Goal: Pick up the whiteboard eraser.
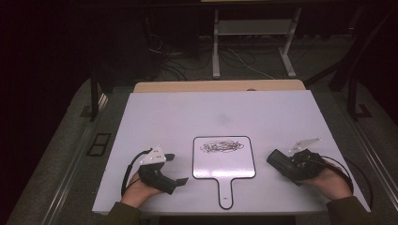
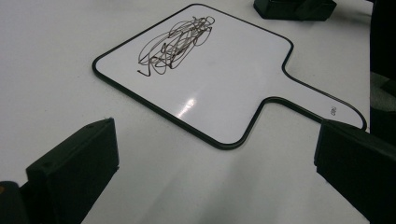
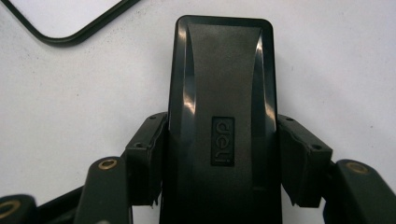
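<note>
From the high view, my right gripper [image 1: 280,161] clamps the black eraser [image 1: 277,159] beside the paddle whiteboard [image 1: 224,159], scribble [image 1: 221,147] leftward. Left gripper [image 2: 215,163] gapes, empty. In the right gripper view, the eraser's [image 3: 222,107] long axis runs along the jaws.

bare table [image 1: 187,112] beyond the whiteboard paddle [image 1: 224,161], unobstructed

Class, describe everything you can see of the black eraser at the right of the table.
The eraser is a black, oblong block with rounded corners, smooth and glossy like plastic, bearing a small "deli" label on top. It lies flat on the white table, beside the scribbled whiteboard. The right gripper is shut on it, its jaws pressing both long sides.
</note>
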Demonstrator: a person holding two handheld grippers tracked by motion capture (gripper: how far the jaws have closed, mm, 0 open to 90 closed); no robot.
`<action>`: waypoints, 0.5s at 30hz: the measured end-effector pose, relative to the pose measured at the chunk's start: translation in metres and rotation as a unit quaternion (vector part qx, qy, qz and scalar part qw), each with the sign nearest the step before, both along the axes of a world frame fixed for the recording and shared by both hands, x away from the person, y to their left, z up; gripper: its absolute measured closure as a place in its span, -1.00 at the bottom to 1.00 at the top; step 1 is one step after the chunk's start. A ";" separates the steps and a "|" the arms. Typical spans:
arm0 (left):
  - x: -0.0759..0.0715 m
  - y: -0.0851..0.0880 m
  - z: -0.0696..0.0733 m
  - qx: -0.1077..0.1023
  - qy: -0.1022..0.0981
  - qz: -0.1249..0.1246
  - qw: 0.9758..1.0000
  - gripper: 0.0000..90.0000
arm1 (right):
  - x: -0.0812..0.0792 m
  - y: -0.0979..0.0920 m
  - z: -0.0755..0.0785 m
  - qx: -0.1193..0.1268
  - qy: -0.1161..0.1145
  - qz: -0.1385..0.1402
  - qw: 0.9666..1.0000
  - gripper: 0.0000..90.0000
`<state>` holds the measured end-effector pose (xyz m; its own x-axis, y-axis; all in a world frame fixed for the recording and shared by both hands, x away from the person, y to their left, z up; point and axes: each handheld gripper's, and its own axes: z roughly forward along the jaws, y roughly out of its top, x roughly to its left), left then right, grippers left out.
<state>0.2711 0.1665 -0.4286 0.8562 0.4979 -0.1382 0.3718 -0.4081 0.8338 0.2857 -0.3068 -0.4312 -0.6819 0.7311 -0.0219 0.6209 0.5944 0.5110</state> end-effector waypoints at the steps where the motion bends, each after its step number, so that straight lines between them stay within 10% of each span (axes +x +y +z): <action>1: 0.000 0.000 0.000 0.000 0.000 -0.001 1.000 -1.00 | 0.000 0.001 0.000 -0.003 -0.001 0.000 1.000 -0.15; 15: 0.000 0.001 0.000 0.002 0.002 -0.002 1.000 -1.00 | 0.005 -0.002 0.002 0.007 0.024 0.004 1.000 -0.14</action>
<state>0.2715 0.1670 -0.4290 0.8572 0.4957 -0.1397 0.3738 -0.4123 0.8308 0.2906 -0.3091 -0.4293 -0.6877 0.7257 0.0216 0.6403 0.5922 0.4891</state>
